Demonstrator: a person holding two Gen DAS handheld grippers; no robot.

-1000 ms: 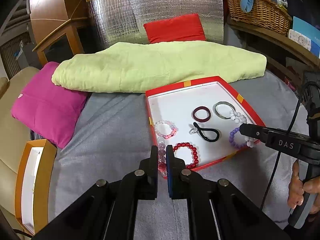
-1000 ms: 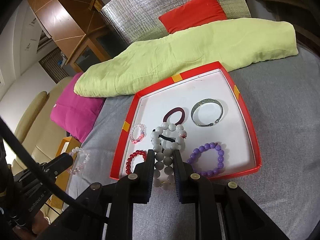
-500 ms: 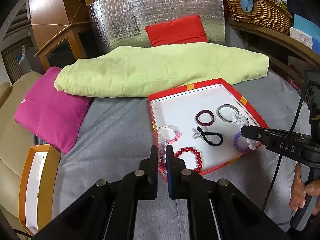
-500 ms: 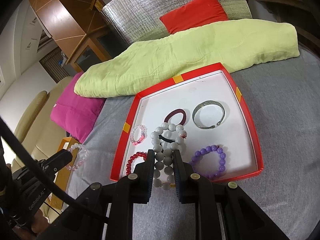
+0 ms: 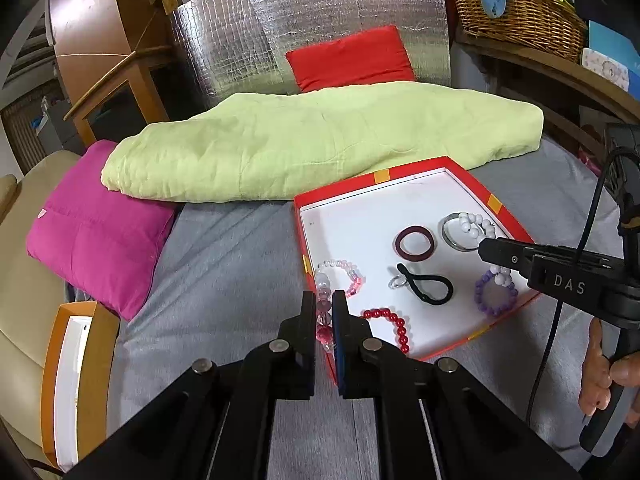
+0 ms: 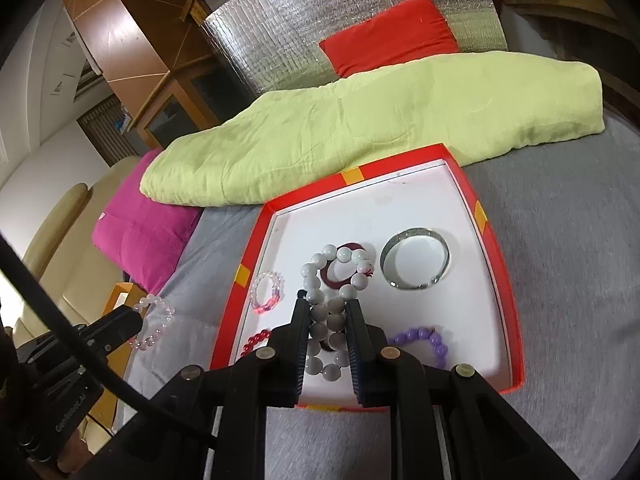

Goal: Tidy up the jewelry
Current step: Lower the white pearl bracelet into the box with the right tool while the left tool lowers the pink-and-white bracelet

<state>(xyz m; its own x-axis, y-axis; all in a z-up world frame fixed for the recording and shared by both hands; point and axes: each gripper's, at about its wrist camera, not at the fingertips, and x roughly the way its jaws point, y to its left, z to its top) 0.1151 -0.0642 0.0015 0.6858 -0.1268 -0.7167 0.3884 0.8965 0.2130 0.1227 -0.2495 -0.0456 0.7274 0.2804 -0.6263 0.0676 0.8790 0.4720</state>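
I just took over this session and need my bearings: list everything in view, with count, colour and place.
Tray: 1, red rim, white floor, on the grey cover.
Loose in the tray: silver bangle, maroon ring, black hair tie, purple bead bracelet, red bead bracelet, pink bead bracelet.
White bead bracelet: 1, gripped above the tray.
Pale pink bead bracelet: 1, gripped left of the tray.
Blanket: 1, light green, behind the tray.
Cushions: magenta cushion, red cushion.
Orange box: 1, far left.
Wicker basket: 1, upper right.
Left gripper, right gripper: black.
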